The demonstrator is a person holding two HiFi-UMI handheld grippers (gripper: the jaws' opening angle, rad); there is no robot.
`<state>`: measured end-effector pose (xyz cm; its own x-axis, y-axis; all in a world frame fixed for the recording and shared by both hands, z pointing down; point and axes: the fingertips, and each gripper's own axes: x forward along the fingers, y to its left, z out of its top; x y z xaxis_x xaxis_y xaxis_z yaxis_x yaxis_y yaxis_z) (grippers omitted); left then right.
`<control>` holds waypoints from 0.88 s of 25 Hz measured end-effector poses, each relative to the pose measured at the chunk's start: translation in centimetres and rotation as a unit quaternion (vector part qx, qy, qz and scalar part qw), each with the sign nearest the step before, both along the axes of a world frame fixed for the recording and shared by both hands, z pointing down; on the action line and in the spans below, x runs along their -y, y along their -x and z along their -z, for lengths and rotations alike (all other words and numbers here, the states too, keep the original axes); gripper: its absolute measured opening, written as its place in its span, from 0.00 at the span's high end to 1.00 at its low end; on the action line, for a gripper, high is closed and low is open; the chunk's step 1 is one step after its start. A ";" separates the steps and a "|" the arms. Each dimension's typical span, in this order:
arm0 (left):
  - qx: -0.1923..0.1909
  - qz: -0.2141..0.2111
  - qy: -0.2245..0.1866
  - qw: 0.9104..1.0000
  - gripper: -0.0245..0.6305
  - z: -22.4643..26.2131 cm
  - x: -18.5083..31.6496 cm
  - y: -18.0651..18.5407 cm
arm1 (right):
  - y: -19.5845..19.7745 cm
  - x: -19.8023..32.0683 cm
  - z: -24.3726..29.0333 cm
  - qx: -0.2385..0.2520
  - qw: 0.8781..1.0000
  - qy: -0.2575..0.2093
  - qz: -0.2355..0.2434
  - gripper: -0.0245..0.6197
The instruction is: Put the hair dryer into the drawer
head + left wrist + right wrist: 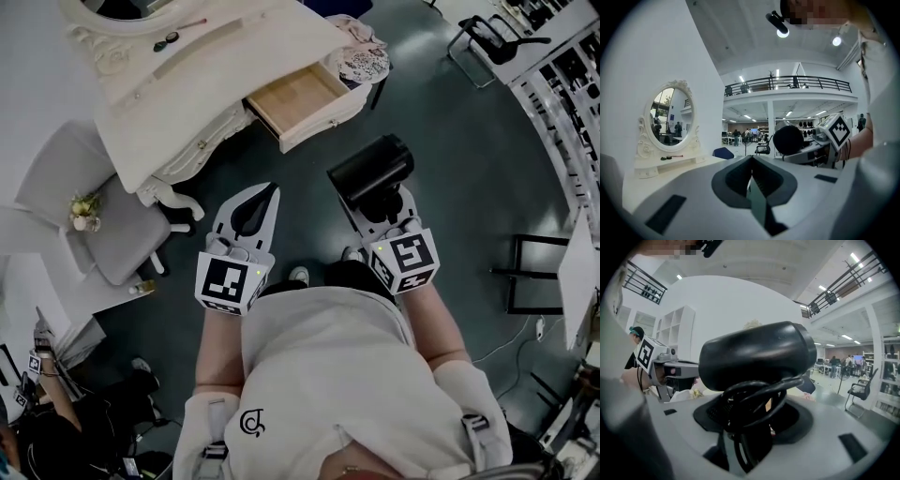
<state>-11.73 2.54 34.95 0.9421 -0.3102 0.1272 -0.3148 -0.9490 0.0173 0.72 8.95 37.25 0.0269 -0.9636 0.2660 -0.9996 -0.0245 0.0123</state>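
A black hair dryer [370,169] rides in my right gripper [378,199], which is shut on its handle; the barrel lies across the jaws. In the right gripper view the hair dryer [754,359] fills the middle, with its cord [757,397] looped round the handle between the right gripper's [750,425] jaws. The white dressing table [206,66] stands ahead to the left, and its wooden drawer [323,117] is pulled open and holds nothing that I can see. My left gripper [269,199] hangs beside the right one, shut and empty. In the left gripper view the left gripper [751,164] has its tips together, and the hair dryer [788,139] shows to its right.
A grey chair [103,216] stands left of the table, near my left gripper. A stool with a lace cloth [361,61] sits just beyond the drawer. An oval mirror [672,115] tops the table. A black chair [492,42] and racks stand far right; a person [56,412] crouches at lower left.
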 end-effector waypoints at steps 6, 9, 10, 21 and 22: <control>0.013 0.044 0.009 0.999 0.94 -2.1 4.1 -2.2 | -3.0 5.9 -1.4 -0.009 0.999 0.004 0.053 0.57; 0.017 0.070 0.002 0.997 0.94 -2.2 6.3 -4.3 | -5.5 9.0 -2.1 -0.007 0.996 0.002 0.084 0.57; 0.018 0.080 -0.002 0.997 0.94 -2.1 7.2 -5.2 | -6.4 10.2 -2.3 -0.007 0.995 0.004 0.095 0.57; 0.025 0.231 0.002 0.973 0.94 -0.9 16.3 -14.8 | -16.6 23.7 -1.6 -0.001 0.967 0.019 0.254 0.57; 0.024 0.248 0.001 0.968 0.94 -0.8 17.0 -15.3 | -17.2 24.7 -1.6 -0.001 0.963 0.019 0.270 0.57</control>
<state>3.58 -14.41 35.75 0.6699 -0.7229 0.1692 -0.7326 -0.6806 -0.0069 17.95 -15.73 38.86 -0.4746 -0.8267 0.3021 -0.8664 0.4993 0.0050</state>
